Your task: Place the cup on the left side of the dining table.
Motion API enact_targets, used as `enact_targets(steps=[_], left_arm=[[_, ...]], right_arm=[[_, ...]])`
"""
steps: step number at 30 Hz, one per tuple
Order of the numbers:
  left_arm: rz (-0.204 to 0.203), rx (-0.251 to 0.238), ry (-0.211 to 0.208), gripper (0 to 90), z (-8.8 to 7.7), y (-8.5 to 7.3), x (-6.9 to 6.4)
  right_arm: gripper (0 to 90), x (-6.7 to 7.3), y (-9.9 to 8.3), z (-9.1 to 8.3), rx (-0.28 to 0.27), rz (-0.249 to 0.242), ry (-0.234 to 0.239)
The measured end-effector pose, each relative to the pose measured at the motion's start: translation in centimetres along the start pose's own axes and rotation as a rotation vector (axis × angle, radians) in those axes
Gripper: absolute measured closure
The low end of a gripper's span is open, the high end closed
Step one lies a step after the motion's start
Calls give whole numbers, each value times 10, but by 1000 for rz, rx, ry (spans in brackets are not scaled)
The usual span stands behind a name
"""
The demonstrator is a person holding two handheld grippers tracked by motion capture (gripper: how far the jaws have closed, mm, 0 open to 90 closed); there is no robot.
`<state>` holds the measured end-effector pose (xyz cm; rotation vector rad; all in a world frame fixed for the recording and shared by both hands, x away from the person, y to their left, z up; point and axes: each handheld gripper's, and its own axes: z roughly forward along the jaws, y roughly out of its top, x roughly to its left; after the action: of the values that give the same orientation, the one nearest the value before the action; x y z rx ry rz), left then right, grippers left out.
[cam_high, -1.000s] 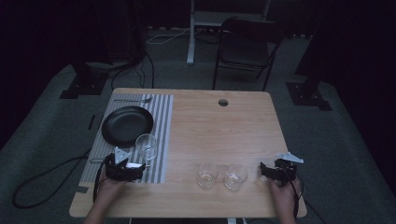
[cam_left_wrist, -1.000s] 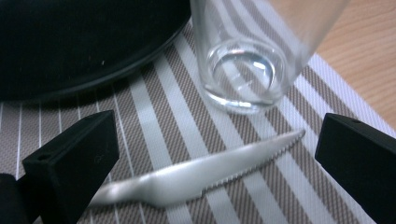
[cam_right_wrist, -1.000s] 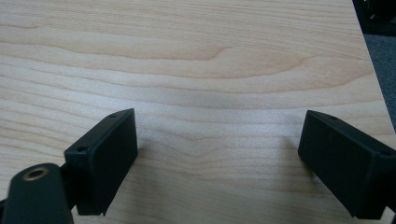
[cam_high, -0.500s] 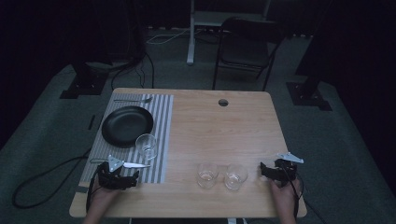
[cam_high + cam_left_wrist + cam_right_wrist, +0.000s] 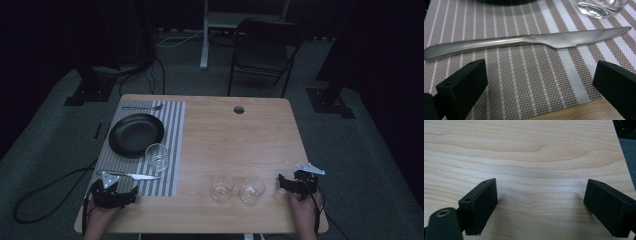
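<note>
A steel knife lies crosswise on the striped placemat, just beyond my left gripper, whose jaws stand open and apart from it. In the high view the knife rests at the placemat's near end, with the left gripper behind it at the table's near left corner. On the mat there are also a black plate, a clear glass and a fork. My right gripper is open over bare wood, at the near right.
Two clear glasses stand side by side on the wooden table, left of the right gripper. A cable hole sits near the far edge. A folding chair stands beyond the table.
My left gripper has drawn back toward the near edge, away from the knife, which stays on the placemat. The right gripper has not moved.
</note>
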<state>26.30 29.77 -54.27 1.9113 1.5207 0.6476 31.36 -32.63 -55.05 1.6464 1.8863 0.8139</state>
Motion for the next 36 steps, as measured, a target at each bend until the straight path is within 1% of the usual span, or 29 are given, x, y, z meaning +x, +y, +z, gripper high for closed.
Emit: enact_targets(steps=[2,3,5,6,7,8,9,10,12,14,16,20,23,34,35,36], left_arm=[[-10,5,14,1,-2,-1,3],[-24,2,8,2,-2,-2,6],[-30,9,14,2,-2,-2,7],[-47,3,32,2,-3,-2,9],[-55,11,42,2,-3,-2,11],[-55,11,42,2,-3,-2,11],[-79,8,46,2,-3,-3,13],[-79,8,46,2,-3,-3,13],[-88,18,63,2,-1,-3,14],[-84,27,64,1,0,-2,14],[-69,48,69,2,2,-2,13],[-65,49,72,2,3,-2,13],[-75,40,81,1,5,0,15],[-71,44,79,1,7,2,16],[-63,43,68,1,8,2,18],[-61,44,67,1,8,2,18]], right_arm=[[114,0,0,0,0,0,0],[113,0,0,0,0,0,0],[113,0,0,0,0,0,0],[114,0,0,0,0,0,0],[114,0,0,0,0,0,0],[114,0,0,0,0,0,0],[114,0,0,0,0,0,0],[114,0,0,0,0,0,0],[113,0,0,0,0,0,0],[114,0,0,0,0,0,0],[113,0,0,0,0,0,0],[113,0,0,0,0,0,0],[113,0,0,0,0,0,0],[113,0,0,0,0,0,0],[113,0,0,0,0,0,0],[113,0,0,0,0,0,0]])
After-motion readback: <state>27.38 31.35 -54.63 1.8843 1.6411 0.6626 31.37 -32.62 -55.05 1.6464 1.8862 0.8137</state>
